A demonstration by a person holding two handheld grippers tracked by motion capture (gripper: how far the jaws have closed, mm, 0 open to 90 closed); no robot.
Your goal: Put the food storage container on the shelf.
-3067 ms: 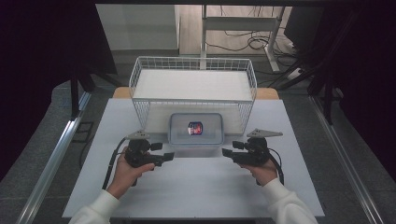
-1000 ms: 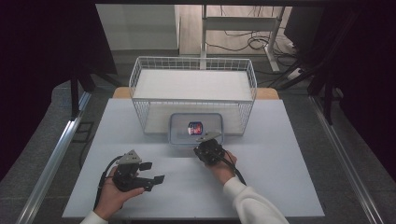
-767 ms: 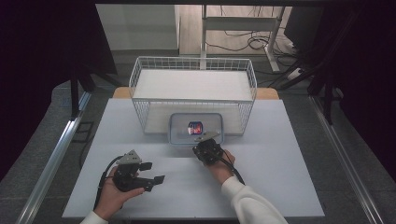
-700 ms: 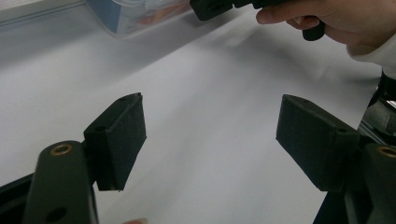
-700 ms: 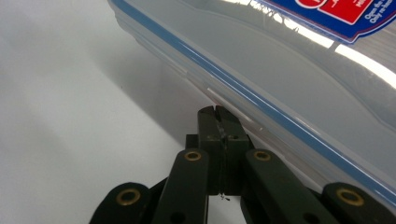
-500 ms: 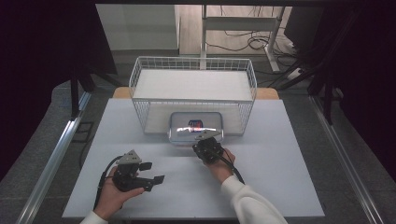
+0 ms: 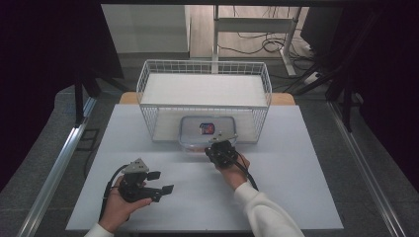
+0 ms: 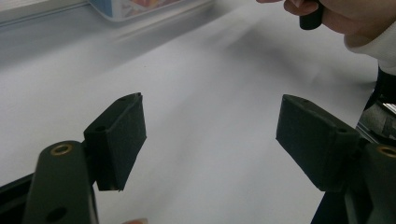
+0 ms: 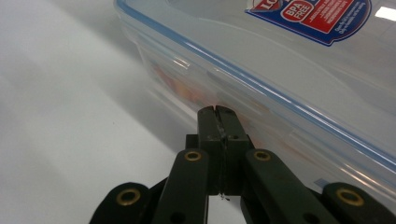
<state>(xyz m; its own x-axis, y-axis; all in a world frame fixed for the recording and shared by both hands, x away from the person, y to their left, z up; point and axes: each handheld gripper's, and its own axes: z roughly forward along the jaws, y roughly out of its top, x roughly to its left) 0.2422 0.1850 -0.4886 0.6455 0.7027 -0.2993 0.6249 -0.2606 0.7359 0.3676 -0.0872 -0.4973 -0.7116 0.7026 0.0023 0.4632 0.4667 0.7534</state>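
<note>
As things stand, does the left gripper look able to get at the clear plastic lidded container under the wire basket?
Probably yes. The left gripper sits open on bare white table, and the clear plastic lidded container pokes out below the white wire basket. The right gripper crowds its front edge, though.

Clear glossy plastic container (image 9: 280,70); white wire basket (image 7: 205,81); matt table (image 7: 296,182).

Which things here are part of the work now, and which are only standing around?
In the work:
- right gripper, jaws closed, tips against the box side
- clear plastic box with blue-edged lid and sticker, under the wire shelf

Only standing around:
- left gripper, jaws wide open, held low near the white table, away from the box
- cables on the floor behind
</note>
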